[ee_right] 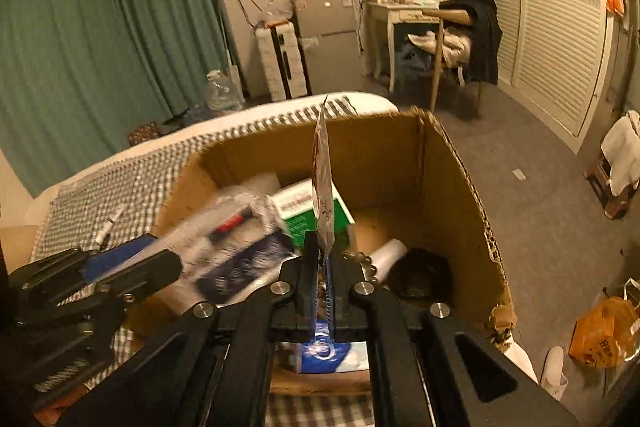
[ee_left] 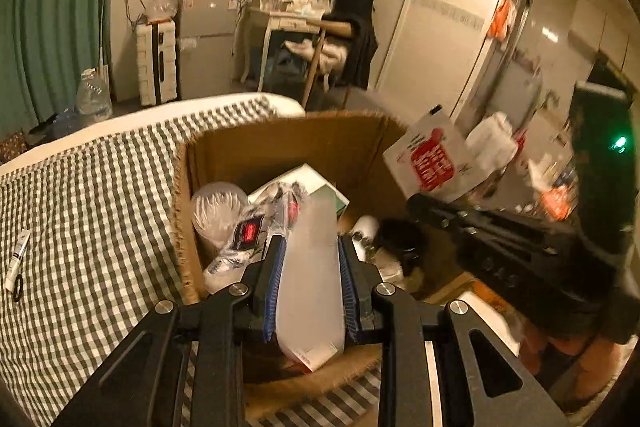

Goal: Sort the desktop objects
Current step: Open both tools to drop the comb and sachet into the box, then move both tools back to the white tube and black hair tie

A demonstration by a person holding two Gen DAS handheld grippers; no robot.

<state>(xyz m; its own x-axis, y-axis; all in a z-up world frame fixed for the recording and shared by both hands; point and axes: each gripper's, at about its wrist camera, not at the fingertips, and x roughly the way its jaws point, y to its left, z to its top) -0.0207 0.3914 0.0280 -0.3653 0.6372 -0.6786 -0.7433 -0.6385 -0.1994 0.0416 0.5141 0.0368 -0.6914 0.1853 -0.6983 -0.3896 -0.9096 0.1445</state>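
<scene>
Two grippers: both hang over the open brown cardboard box (ee_left: 280, 147), which stands on the grey-and-white checked cloth (ee_left: 88, 227).
Left gripper (ee_left: 310, 247): its jaws are clenched on a pale translucent plastic packet with a white and red label at the near end (ee_left: 310, 279); the blue-ribbed fingers (ee_left: 274, 279) press it from both sides.
Packet position: it points forward over the near wall of the box, above the things already inside.
Right gripper (ee_right: 322, 259): its jaws are pressed nearly together on a thin flat white sachet with red print (ee_right: 325, 187), seen edge-on from its own camera.
Sachet position: it stands upright above the middle of the box; from the left wrist view it (ee_left: 430, 157) shows its white face with a big red mark, over the right wall of the box.
Box contents: a white and green carton (ee_right: 308, 211) lies near the far wall, a round clear tub of cotton swabs (ee_left: 218, 211) sits in the left corner, a crinkled clear wrapper with a red and black label (ee_left: 250, 231) lies beside it, a round black object (ee_right: 420, 275) rests at the right.
Outside the box: a small white tube (ee_left: 18, 259) lies on the checked cloth, well apart to the left.
Sharpness: the left gripper and its packet look blurred in the right wrist view.
</scene>
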